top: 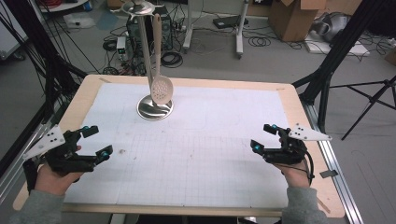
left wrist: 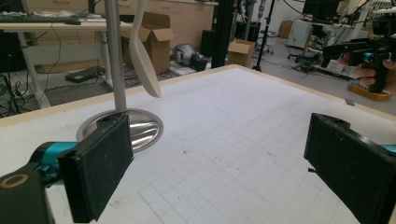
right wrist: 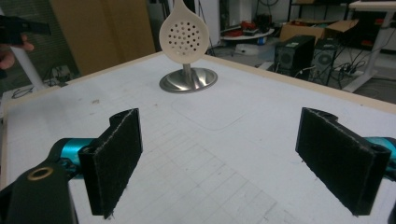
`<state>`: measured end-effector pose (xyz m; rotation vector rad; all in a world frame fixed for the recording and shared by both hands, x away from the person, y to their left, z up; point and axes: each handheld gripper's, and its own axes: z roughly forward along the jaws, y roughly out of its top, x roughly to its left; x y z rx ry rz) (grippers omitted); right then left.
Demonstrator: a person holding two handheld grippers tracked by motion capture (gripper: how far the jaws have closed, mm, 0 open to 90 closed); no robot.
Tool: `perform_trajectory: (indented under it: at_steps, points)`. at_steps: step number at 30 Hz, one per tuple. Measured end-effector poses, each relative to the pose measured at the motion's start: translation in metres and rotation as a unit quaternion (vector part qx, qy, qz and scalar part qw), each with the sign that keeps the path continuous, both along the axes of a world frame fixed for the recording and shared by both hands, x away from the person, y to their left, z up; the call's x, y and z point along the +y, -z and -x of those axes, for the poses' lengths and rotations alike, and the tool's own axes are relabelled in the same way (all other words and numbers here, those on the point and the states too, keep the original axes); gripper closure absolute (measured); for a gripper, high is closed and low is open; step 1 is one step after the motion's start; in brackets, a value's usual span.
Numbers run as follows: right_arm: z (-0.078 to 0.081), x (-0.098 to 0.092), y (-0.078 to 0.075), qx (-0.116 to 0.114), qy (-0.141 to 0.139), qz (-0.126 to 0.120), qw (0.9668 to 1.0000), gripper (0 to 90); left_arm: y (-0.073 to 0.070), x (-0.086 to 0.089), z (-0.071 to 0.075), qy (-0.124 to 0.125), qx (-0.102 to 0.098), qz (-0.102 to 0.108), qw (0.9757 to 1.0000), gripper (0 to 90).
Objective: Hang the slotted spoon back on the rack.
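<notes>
1. A cream slotted spoon (top: 161, 88) is hanging from a steel stand (top: 154, 107) at the far-left part of the table (top: 196, 140), its perforated bowl dangling just above the stand's round base.
2. The left hand-held gripper (top: 95, 142) is hovering near the table's left edge with its jaws spread wide and gripping nothing.
3. The right hand-held gripper (top: 264, 137) is hovering near the right edge, likewise wide apart and empty; both are well apart from the spoon.
4. Both forearms are coming in low from the near side, hands wrapped around the handles, jaws angling inward toward the table's middle.
5. Risk, as I judge it: the spoon is hanging freely, so a nudge could set it swinging and spoil a grasp.
6. Pulling sideways rather than lifting off the hook could tip the slim stand over.
7. The smooth, thin handle could slip between the pads if pinched off-centre.
</notes>
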<state>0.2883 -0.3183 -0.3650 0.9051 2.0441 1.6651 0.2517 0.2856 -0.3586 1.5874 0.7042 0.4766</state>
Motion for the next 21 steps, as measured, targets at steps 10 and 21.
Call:
perform_trajectory:
  at_steps: [10, 21]
  points:
    - [0.011, -0.019, 0.010, -0.004, 0.024, -0.006, 0.9997, 13.6, 0.002, 0.004, 0.000, -0.009, 0.000, -0.006, 0.9999, 8.3]
    - [0.026, -0.055, 0.026, -0.013, 0.039, -0.046, 0.9981, 13.4, 0.003, 0.006, 0.000, -0.012, -0.003, 0.000, 0.9999, 8.3]
